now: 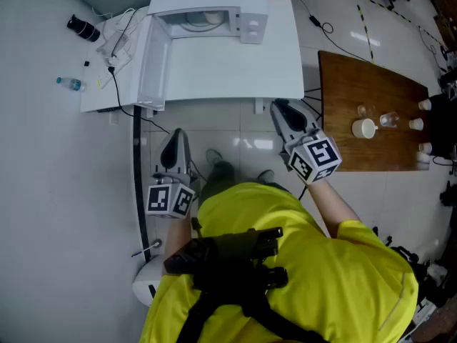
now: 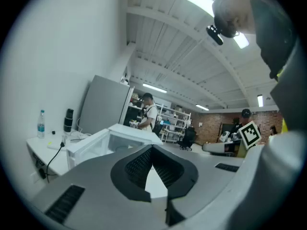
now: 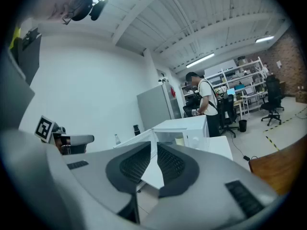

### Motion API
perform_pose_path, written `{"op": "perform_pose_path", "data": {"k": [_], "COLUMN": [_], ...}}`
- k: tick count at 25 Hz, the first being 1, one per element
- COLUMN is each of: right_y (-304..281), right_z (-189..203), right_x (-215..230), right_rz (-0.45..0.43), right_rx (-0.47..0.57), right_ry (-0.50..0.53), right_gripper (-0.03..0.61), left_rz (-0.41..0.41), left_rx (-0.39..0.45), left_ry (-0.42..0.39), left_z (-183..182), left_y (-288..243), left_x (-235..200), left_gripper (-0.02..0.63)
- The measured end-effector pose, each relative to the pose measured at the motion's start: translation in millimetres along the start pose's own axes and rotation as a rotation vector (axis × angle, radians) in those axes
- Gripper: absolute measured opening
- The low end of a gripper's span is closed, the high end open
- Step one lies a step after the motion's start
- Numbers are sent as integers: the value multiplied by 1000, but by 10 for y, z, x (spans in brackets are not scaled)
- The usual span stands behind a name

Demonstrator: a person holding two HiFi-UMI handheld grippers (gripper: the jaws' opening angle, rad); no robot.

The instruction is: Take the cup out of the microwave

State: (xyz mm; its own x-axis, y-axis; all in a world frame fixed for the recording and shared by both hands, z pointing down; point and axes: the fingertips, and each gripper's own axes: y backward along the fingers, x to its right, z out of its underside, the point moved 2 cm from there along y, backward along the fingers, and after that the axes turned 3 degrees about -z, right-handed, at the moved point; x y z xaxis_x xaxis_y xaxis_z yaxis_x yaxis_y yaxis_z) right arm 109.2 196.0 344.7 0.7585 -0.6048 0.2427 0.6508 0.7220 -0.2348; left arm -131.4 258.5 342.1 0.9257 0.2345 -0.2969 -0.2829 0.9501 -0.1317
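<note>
The white microwave (image 1: 214, 2) stands on a white table (image 1: 235, 63), its door (image 1: 153, 59) swung open to the left. A pale cup (image 3: 180, 140) stands inside its cavity; from the head view only a round pale shape (image 1: 203, 18) shows there. My left gripper (image 1: 176, 133) hangs below the table's front edge, under the door, shut with nothing in it. My right gripper (image 1: 278, 106) is at the table's front right corner, also shut and empty. Both point towards the microwave (image 2: 120, 138) from some way off.
A brown wooden table (image 1: 371, 113) at the right carries a white mug (image 1: 364, 128), a glass and small cups. A water bottle (image 1: 70, 83), a black cylinder (image 1: 83, 28) and cables lie left of the microwave. A black cable (image 1: 137, 170) hangs down. A person (image 3: 206, 104) stands behind.
</note>
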Motion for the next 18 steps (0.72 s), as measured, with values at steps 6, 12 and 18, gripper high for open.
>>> {"op": "perform_pose_path", "data": {"k": [6, 12, 18], "right_y": [-735, -1721, -2789], "right_z": [-79, 9, 250], "right_x": [-465, -489, 71], "right_rz": [17, 86, 152], "right_rx": [1, -22, -76], "right_ry": [-6, 31, 22], "right_gripper": [175, 424, 511], "left_rz": [4, 8, 64], "left_rx": [-88, -81, 3], "left_ry": [-58, -70, -15], "left_z": [-165, -389, -366], "left_y": [-177, -374, -784], "left_x": [-647, -1292, -1430], "left_gripper": [-3, -3, -3]}}
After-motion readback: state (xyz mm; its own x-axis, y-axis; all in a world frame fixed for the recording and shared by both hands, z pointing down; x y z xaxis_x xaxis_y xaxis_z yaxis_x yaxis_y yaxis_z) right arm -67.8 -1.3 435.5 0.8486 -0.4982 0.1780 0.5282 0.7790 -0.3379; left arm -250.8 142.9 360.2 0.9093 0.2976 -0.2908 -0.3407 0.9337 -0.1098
